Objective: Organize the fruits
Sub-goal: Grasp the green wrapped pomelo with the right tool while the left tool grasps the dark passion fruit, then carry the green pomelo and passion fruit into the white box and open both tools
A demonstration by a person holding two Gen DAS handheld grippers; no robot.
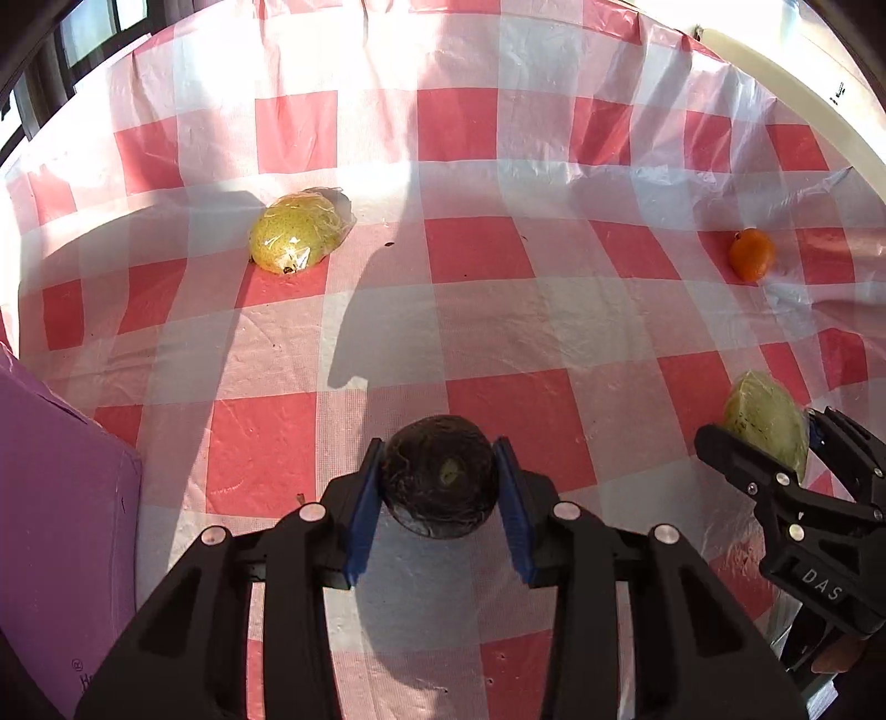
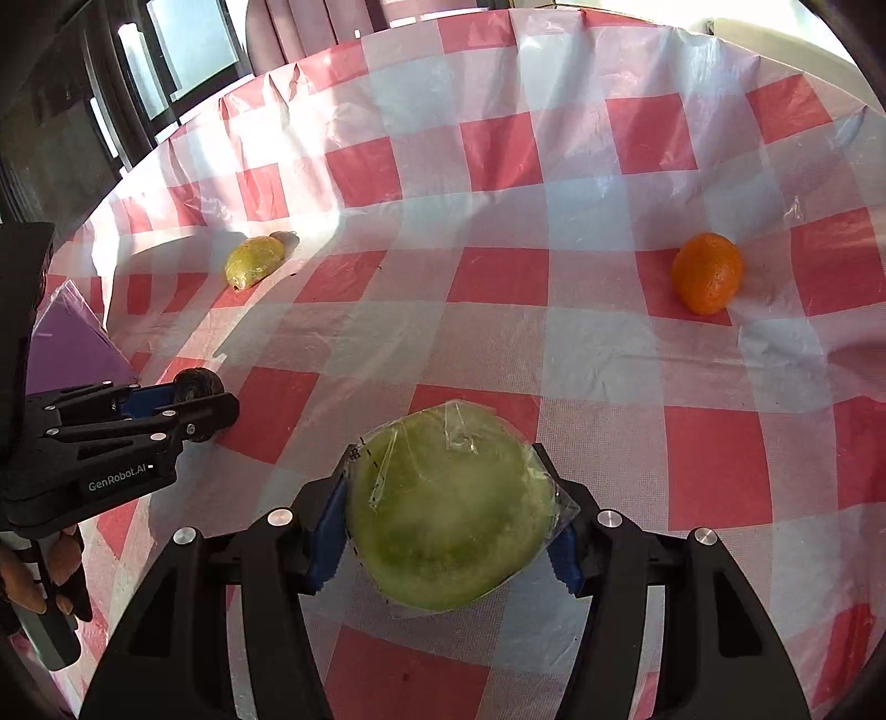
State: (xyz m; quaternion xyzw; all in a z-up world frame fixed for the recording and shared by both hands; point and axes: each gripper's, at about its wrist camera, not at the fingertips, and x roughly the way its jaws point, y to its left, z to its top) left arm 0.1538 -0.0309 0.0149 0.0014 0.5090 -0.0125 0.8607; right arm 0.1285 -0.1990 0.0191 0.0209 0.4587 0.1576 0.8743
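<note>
My left gripper point(image 1: 440, 476) is shut on a dark round fruit point(image 1: 440, 476), held just over the checkered cloth; it also shows in the right wrist view point(image 2: 196, 384). My right gripper point(image 2: 448, 515) is shut on a green fruit wrapped in clear plastic point(image 2: 448, 515), which also shows in the left wrist view point(image 1: 767, 421). A yellow plastic-wrapped fruit point(image 1: 299, 232) lies far left on the cloth, seen in the right wrist view too point(image 2: 253, 268). An orange point(image 2: 707, 272) lies far right, also in the left wrist view point(image 1: 751, 253).
A red and white checkered plastic cloth point(image 1: 498, 310) covers the table. A purple box point(image 1: 61, 498) stands at the near left, also in the right wrist view point(image 2: 72, 343). Windows lie beyond the far left edge point(image 2: 183, 50).
</note>
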